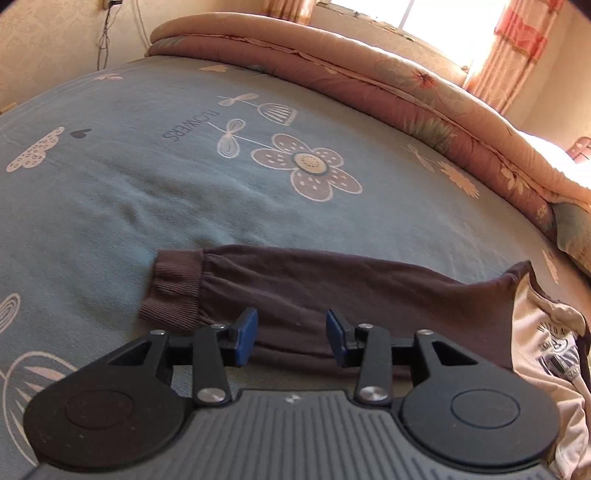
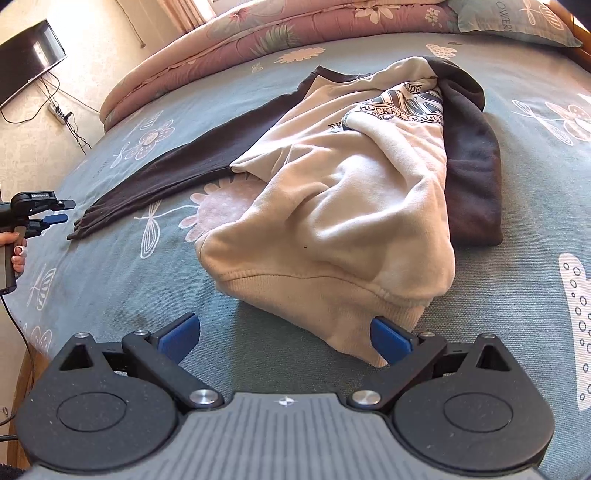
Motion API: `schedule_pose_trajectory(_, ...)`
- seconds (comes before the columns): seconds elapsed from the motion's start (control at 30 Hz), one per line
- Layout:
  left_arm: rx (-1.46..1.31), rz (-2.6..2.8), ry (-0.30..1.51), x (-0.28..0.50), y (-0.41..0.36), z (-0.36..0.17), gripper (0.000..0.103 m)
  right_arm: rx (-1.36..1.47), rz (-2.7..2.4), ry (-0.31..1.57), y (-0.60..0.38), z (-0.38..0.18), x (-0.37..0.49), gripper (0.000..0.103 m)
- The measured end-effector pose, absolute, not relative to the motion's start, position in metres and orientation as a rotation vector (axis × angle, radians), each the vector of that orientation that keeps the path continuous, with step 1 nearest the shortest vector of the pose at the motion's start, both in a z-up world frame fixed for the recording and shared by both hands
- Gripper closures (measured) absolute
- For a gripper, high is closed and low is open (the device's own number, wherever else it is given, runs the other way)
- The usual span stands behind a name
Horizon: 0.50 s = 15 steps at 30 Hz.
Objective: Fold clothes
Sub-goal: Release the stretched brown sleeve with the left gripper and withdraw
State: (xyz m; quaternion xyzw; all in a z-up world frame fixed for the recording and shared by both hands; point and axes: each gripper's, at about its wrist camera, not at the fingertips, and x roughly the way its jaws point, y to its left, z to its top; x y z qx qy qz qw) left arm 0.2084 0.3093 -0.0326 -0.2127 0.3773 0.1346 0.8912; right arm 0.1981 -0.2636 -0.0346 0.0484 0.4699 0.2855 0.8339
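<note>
I've got the sweatshirt (image 2: 343, 192) lying on the blue-grey flowered bedsheet (image 2: 110, 295), cream body bunched and rumpled, ribbed hem nearest my right camera and the printed chest further up the bed. Its long axis runs away from that camera, hem toward me, neck end toward the rolled pink quilt (image 2: 229, 40). One dark brown sleeve (image 2: 177, 173) stretches straight out to the left, flat on the sheet, cuff end pointing at my left gripper (image 2: 55, 212). The other dark part lies folded down along the right side of the body.

My right gripper (image 2: 286, 338) is spread wide, nothing between the blue pads. The right pad (image 2: 391, 339) sits just beside the hem's lower corner, and I can't tell whether it touches.

Over on the left wrist view, the left gripper (image 1: 291, 334) is partly open, pads well apart, hovering over the sleeve (image 1: 332, 291) near its ribbed cuff (image 1: 173, 284). No cloth pinched that I can see. Here the sleeve runs left to right across the frame, cuff at the left, shoulder rising at the right where a strip of the cream printed front (image 1: 546, 350) peeks in.

That left view gives me the cuff ribbing close up and a bright window (image 1: 406, 14) with a patterned curtain (image 1: 517, 44) behind the quilt. Only the right view shows the whole garment, plus a wall-mounted screen (image 2: 29, 59), a power strip (image 2: 59, 110) with trailing cables, and the person's hand (image 2: 16, 251) around the left gripper's handle.
</note>
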Motion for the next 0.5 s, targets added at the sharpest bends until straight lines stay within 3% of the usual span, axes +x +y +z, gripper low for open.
schedule_pose_trajectory(0.33, -0.413, -0.173, 0.905, 0.235, 0.136, -0.053, 0.057, 0.143, 0.539, 0.968, -0.310, -0.036, 0.188, 0.000)
schedule_pose_trajectory(0.5, -0.479, -0.325, 0.909, 0.229, 0.086, -0.051, 0.053, 0.179, 0.515, 0.977, -0.329, -0.044, 0.184, 0.000)
